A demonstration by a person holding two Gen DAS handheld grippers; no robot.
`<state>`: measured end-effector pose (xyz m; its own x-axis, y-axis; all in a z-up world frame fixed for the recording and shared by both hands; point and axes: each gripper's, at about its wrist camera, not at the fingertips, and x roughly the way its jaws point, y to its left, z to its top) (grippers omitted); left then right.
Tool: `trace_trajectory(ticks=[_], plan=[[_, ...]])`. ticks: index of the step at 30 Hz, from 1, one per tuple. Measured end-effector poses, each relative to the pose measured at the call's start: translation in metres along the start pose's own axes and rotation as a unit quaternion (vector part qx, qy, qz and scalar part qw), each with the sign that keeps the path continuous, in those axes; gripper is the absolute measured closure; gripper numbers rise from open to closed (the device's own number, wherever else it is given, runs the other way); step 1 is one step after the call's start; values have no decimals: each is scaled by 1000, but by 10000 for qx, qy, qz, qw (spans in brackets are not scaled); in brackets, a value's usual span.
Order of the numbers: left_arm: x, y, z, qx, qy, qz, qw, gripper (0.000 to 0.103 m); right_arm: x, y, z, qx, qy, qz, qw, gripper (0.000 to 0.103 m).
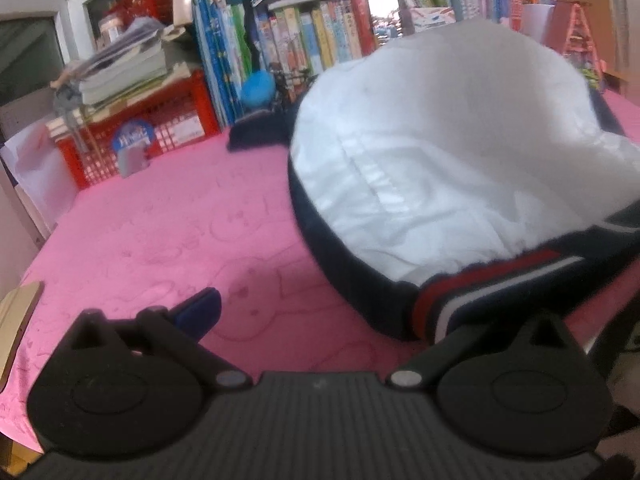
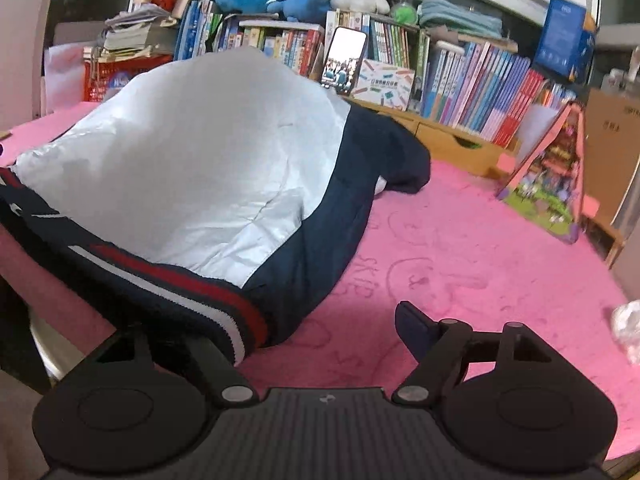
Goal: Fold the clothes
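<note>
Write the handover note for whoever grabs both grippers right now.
Left gripper: open, one finger under the striped hem at the jacket's near corner, nothing clamped.
Right gripper: open, one finger hidden under the hem's other corner, the other over bare pink cloth.
Jacket: navy, white lining up, lying bunched on the table, hem toward you, dark end bunched toward the books.
Done: no tidy fold visible yet.
Left: probably close both grippers on the hem corners, lift, fold toward the far end, then smooth.
</note>
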<state>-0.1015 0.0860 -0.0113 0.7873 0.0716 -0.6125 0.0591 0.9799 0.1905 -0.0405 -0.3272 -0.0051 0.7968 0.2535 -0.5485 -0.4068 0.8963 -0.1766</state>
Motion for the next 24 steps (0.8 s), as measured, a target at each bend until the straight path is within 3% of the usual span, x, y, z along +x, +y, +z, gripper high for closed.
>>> trace_trajectory(ticks=[5, 11, 17, 21, 24], plan=[[-10, 5, -3, 201, -168, -575, 9980, 0, 4, -4, 0, 183, -36, 54, 9998, 24], [-12, 19, 3, 228, -388, -1384, 9894, 0, 0, -10, 0, 181, -36, 274, 9995, 25], [-4, 36, -1, -309, -497, -2251, 9726, 0, 3, -14, 3, 204, -6, 450, 9988, 24], [0, 50, -8, -731, -542, -2900, 9527, 0, 7, -13, 2, 177, 0, 446, 9988, 22], [-6, 60, -9, -867, -694, -3106, 9440, 0, 9, -17, 1, 275, 27, 463, 9985, 19]])
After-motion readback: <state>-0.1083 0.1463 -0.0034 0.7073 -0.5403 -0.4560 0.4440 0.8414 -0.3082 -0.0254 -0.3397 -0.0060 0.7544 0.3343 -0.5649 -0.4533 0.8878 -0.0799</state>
